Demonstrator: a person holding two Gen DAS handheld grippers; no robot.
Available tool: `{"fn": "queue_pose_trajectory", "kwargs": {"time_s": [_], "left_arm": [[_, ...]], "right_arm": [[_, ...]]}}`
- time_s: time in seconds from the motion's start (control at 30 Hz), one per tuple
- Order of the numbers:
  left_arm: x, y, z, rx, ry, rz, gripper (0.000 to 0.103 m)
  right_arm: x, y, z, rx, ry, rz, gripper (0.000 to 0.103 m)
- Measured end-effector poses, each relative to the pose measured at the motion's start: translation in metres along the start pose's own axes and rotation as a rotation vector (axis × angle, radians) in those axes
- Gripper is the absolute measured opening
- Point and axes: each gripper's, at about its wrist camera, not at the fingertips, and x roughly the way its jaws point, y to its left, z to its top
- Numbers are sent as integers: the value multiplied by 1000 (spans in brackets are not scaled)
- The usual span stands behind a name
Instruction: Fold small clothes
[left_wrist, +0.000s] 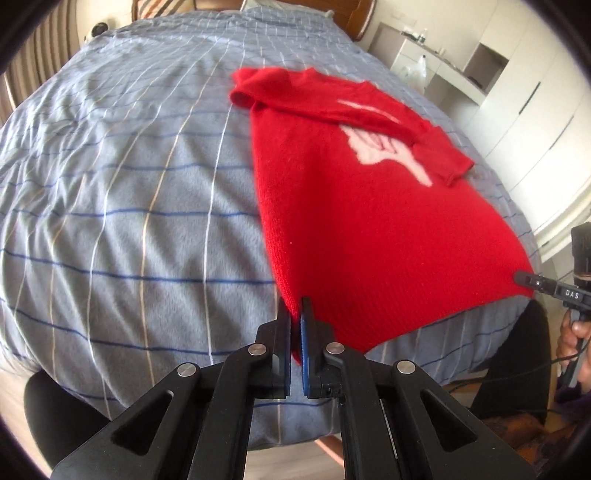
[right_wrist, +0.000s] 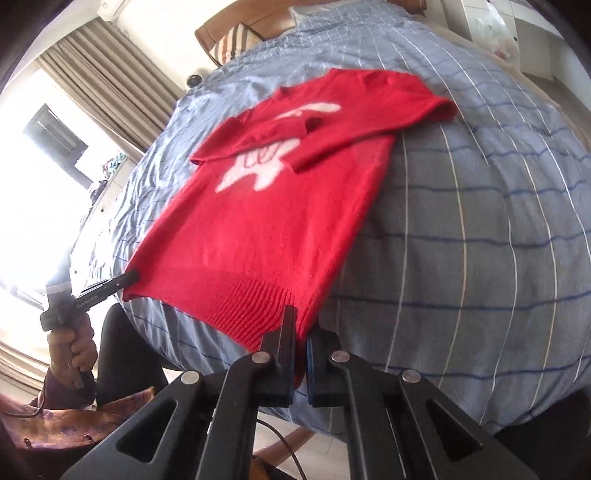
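A red knitted sweater (left_wrist: 369, 229) (right_wrist: 266, 236) with a white motif (left_wrist: 380, 147) lies flat on the bed, both sleeves folded across its chest and its ribbed hem nearest me. My left gripper (left_wrist: 296, 306) is shut on the hem's left corner, with red fabric pinched between the pads. My right gripper (right_wrist: 301, 321) is shut on the hem's right corner in the same way. Each wrist view shows the other gripper at the opposite corner: the right gripper (left_wrist: 522, 277) and the left gripper (right_wrist: 131, 275).
A blue-grey checked blanket (left_wrist: 129, 203) covers the bed, whose near edge runs just under the hem. A wooden headboard (left_wrist: 354, 14) stands at the far end, white cabinets (left_wrist: 517, 92) on one side, curtains (right_wrist: 110, 81) and a bright window on the other. A hand (right_wrist: 74, 343) grips the left handle.
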Motion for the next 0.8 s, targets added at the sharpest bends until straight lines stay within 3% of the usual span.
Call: {"fn": "queue_pose_trajectory", "kwargs": {"time_s": [0.17, 0.47, 0.8], "left_arm": [[24, -1, -14, -1, -3, 78, 2], [42, -13, -24, 104, -70, 200, 2], [44, -15, -25, 110, -89, 216, 3]], "right_arm": [[29, -26, -20, 98, 25, -43, 3], [51, -39, -24, 116, 2, -49, 3], [47, -43, -32, 121, -35, -45, 3]]}}
